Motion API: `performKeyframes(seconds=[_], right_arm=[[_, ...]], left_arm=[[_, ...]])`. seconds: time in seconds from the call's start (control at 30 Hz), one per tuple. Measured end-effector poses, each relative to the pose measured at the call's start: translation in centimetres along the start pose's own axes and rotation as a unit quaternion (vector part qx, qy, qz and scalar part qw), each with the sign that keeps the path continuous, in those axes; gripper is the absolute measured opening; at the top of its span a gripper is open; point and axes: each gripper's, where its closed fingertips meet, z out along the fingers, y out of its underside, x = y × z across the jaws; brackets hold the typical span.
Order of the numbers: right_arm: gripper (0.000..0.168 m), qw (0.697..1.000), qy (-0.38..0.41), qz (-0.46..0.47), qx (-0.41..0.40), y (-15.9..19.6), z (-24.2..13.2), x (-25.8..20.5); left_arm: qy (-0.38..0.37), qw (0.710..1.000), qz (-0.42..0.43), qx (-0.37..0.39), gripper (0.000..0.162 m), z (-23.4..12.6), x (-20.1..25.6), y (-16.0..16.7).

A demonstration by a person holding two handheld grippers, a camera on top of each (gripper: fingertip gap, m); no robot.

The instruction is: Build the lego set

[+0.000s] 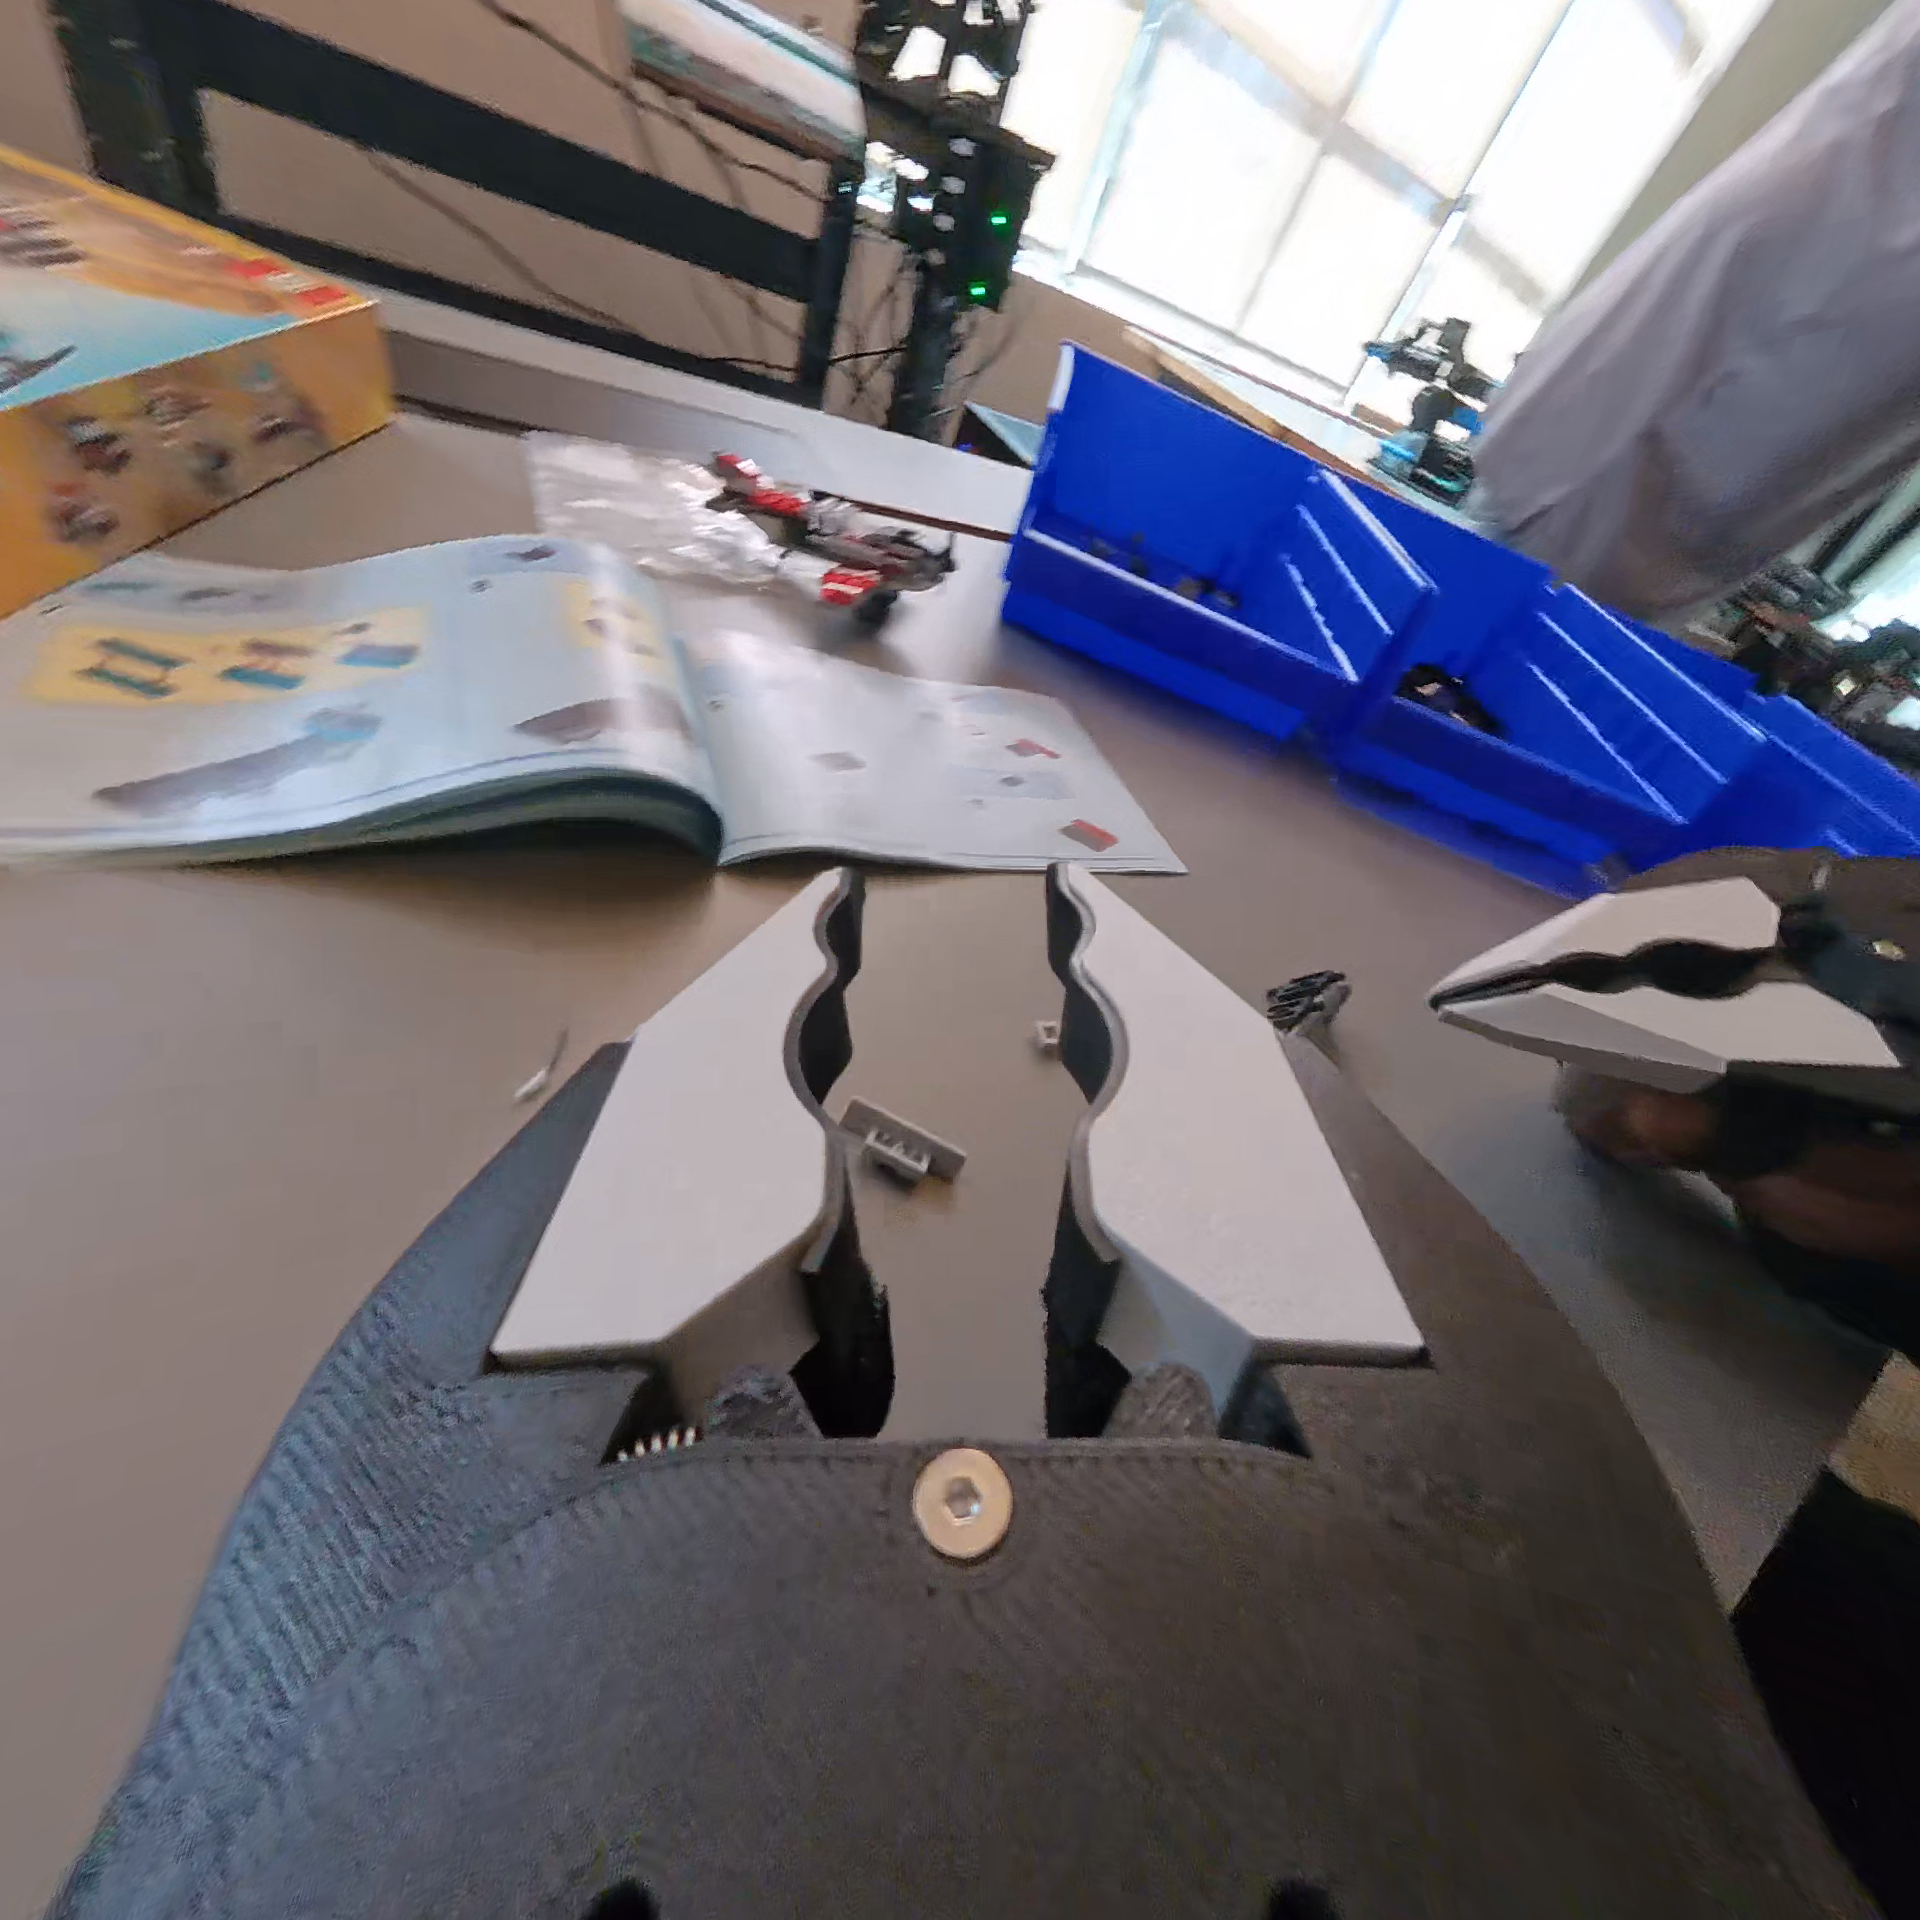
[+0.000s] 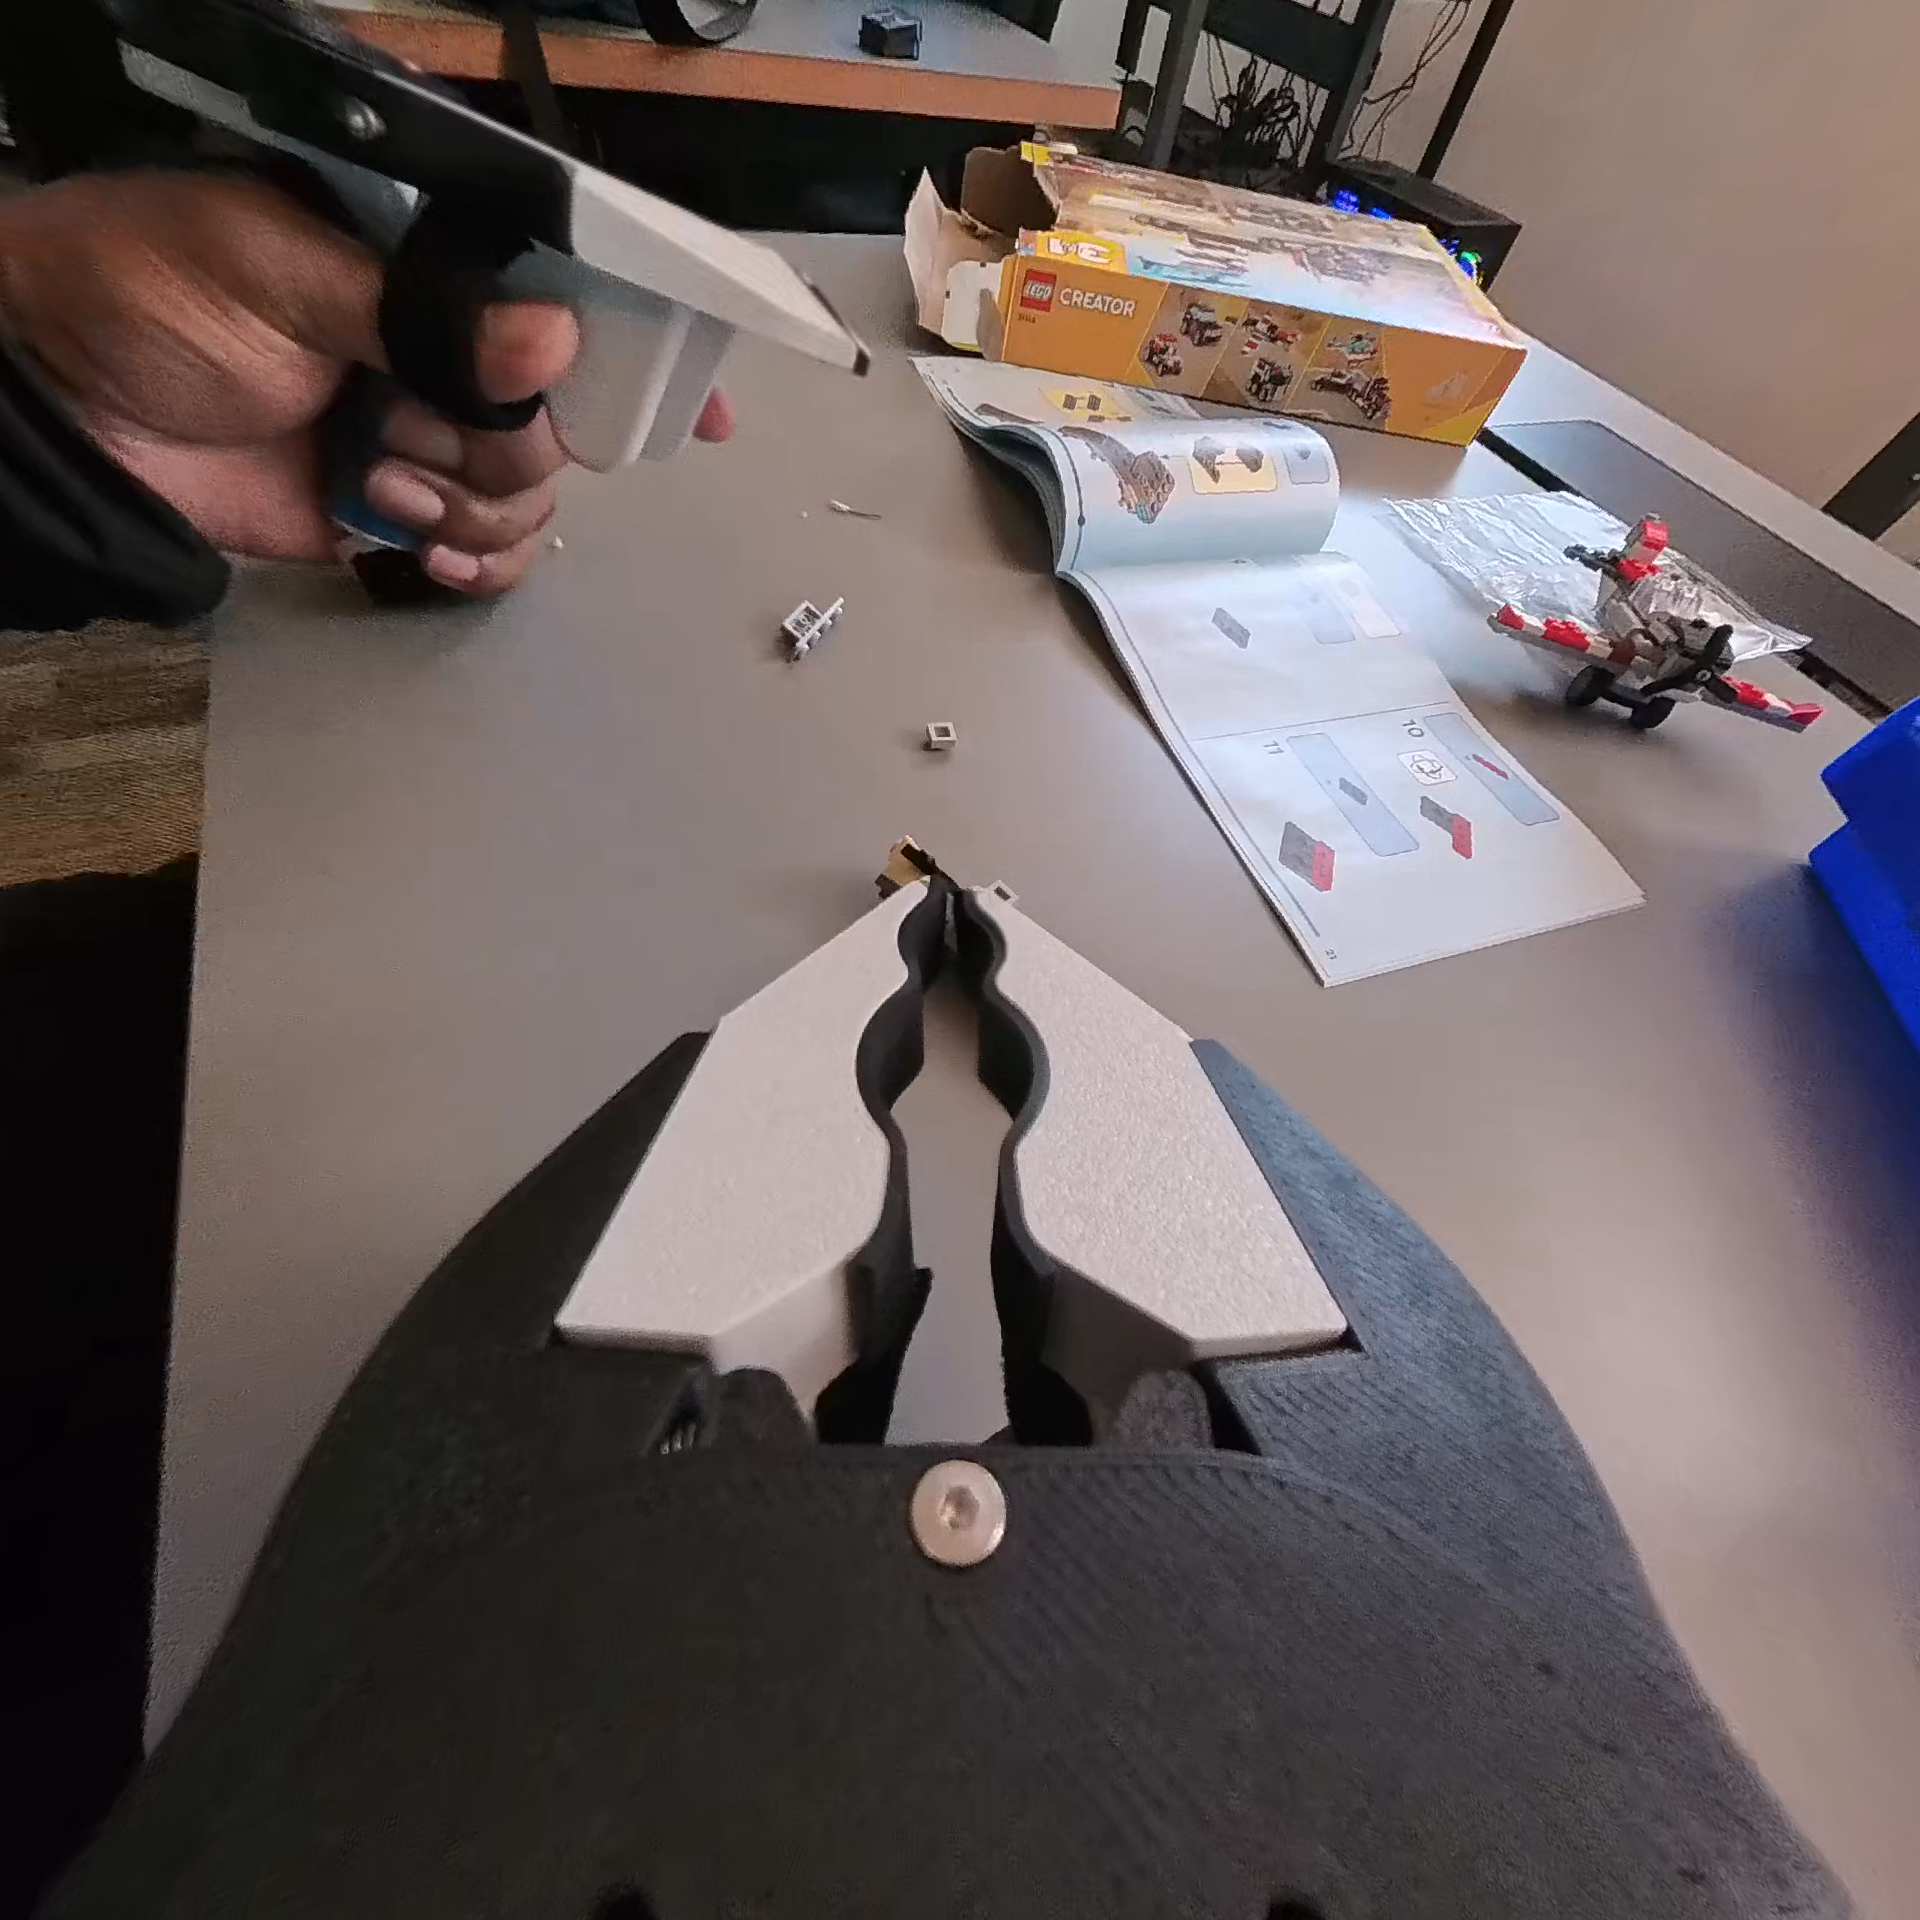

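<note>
Pinching what looks like a small black lego piece (image 2: 914, 868) mid-tabletop (image 2: 520, 935), the right gripper (image 2: 951, 899) is clenched; the left gripper (image 1: 951, 904) hovers spread above a grey lego piece (image 1: 902, 1141).

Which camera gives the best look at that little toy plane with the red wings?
The right wrist view. There the toy plane stands sharp on the table by a clear plastic bag, with wings, wheels and propeller plain. In the left wrist view the plane is farther off and blurred, a red and grey shape before the blue bins.
</note>
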Motion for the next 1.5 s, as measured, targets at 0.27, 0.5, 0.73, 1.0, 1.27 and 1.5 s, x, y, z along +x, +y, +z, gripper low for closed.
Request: performKeyframes(seconds=[0.27, 0.5, 0.73, 1.0, 1.27, 1.5], right_arm=[[0.008, 1.000, 0.006, 0.020, 0.015, -0.3, -0.3, 0.5], [0.020, 0.996, 0.021, 0.046, 0.068, -1.5, -2.4, -0.4], [0.022, 0.980, 0.064, 0.090, 0.166, -2.4, -9.4, -7.8], [0.021, 0.979, 0.060, 0.094, 0.171, 4.8, -11.3, -18.0], [0.021, 0.977, 0.010, 0.170, 0.130, 13.7, -5.8, -24.0], [0.021, 0.980, -0.038, 0.174, 0.093, 15.5, -2.2, -26.8]], left_arm=[[-0.061, 0.996, -0.038, 0.056, 0.038, -1.9, -1.9, -0.9], [-0.062, 0.995, -0.049, 0.065, 0.041, -2.2, -2.0, -1.0], [-0.056, 0.987, -0.002, 0.149, 0.040, -4.1, -0.9, -3.0], [-0.070, 0.967, 0.131, 0.206, 0.038, -5.1, 2.0, -3.9], [-0.054, 0.962, 0.146, 0.223, 0.037, -5.5, 2.8, -4.1], [-0.047, 0.963, 0.145, 0.223, 0.036, -5.5, 2.8, -4.2]])
